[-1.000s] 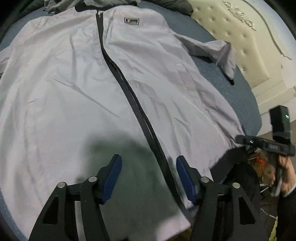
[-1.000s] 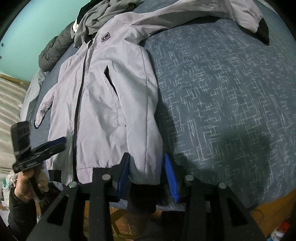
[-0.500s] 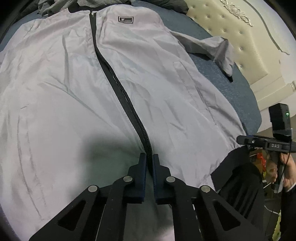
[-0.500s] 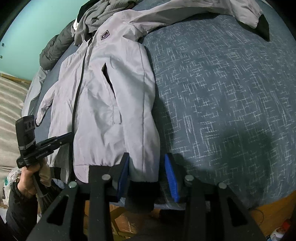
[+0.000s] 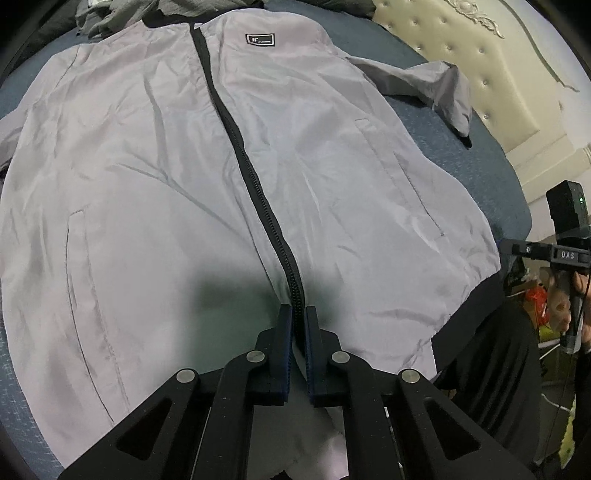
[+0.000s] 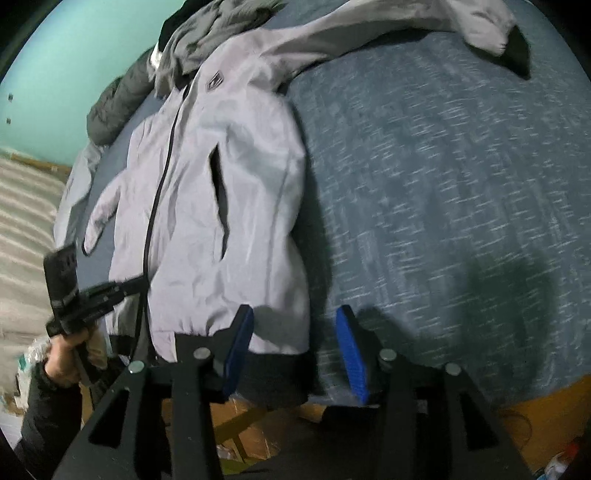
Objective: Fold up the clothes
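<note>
A bed (image 6: 443,177) with a blue flecked cover fills both views, with a cream tufted headboard (image 5: 461,48) at the upper right of the left wrist view and a teal wall (image 6: 74,55) at the upper left of the right wrist view. A pale grey jacket (image 5: 147,184) lies front up and spread flat across the bed, its black zipper (image 5: 255,184) running down the middle of the frame. The left tongs (image 5: 299,317), at the bottom centre, are pressed together and pinch the zipper near the hem. The right tongs (image 6: 295,332) are opening; the jacket's lower corner and dark hem lie between the spread blue pads, which do not press on it. One sleeve (image 6: 424,26) stretches toward the upper right. A heap of grey clothes (image 6: 207,33) sits past the collar.
</note>
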Demonstrator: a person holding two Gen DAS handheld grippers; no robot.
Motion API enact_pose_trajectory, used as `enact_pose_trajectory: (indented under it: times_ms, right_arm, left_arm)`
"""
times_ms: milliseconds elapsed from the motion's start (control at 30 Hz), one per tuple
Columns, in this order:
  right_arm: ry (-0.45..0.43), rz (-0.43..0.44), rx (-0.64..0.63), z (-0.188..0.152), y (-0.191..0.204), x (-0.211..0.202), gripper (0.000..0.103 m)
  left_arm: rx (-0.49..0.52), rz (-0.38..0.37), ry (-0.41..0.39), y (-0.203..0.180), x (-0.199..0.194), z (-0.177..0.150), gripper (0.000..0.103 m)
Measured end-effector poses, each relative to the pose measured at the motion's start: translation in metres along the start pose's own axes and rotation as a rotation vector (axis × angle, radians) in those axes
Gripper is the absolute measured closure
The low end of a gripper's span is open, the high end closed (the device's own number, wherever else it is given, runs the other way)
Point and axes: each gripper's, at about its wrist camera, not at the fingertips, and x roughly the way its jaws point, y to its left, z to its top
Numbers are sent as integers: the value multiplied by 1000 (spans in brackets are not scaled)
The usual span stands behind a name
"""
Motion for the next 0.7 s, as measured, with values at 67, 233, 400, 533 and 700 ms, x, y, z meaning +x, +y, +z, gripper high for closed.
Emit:
enact_pose_trajectory:
  times_ms: [67,233,400,533,700]
  right_arm:
    - [4,7,24,2,-7,2,56]
    - [42,100,51,0,-6,19,69]
    - [38,49,-13,-2,-1,18,97]
    - [34,-46,-32,-11,-10,9,102]
    - [72,-73,17,-13,-29,13,103]
  left_arm:
    - [-6,2,4,0,1,0,97]
    - [-7,0,1,1,-5,-1,97]
    - [-4,-7,2,-2,-10,0,97]
    - [26,-7,16,-14,-5,-1,97]
    - [17,3,30,-10,4,-1,97]
